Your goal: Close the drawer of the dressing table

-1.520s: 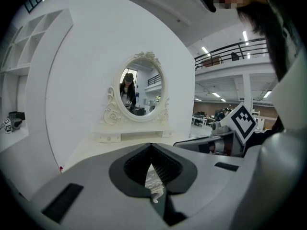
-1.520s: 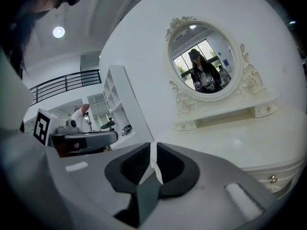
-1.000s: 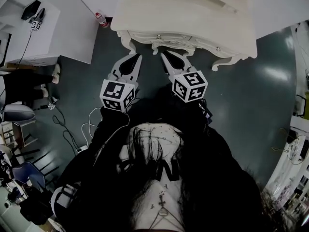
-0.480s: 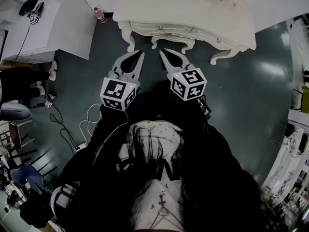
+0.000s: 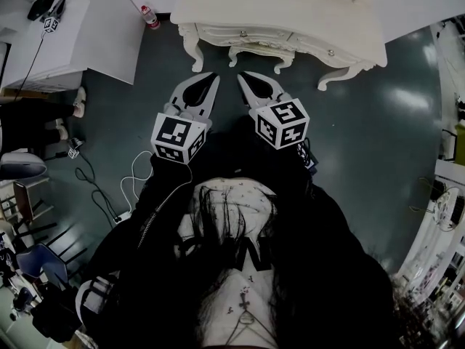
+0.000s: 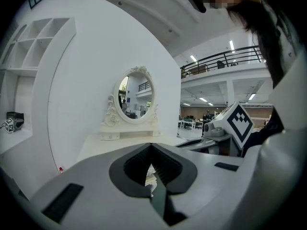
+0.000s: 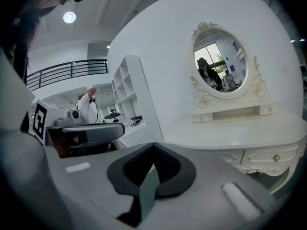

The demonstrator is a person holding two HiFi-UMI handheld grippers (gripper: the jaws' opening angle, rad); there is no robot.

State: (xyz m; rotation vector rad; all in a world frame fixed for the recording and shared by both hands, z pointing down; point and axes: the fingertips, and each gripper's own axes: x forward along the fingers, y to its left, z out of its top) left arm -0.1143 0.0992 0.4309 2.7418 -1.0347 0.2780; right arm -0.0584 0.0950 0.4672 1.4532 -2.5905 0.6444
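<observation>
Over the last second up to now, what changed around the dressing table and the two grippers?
The left gripper and right gripper drew back from the dressing table: their tips were almost at its front edge, now a wider gap shows. Nothing was taken hold of or let go. Unchanged: both pairs of jaws shut and empty, side by side; the drawer fronts look flush.

Dark floor under dressing table, bottle, cables

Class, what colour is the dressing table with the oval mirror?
Cream-white; the dressing table shows best in the right gripper view.
</observation>
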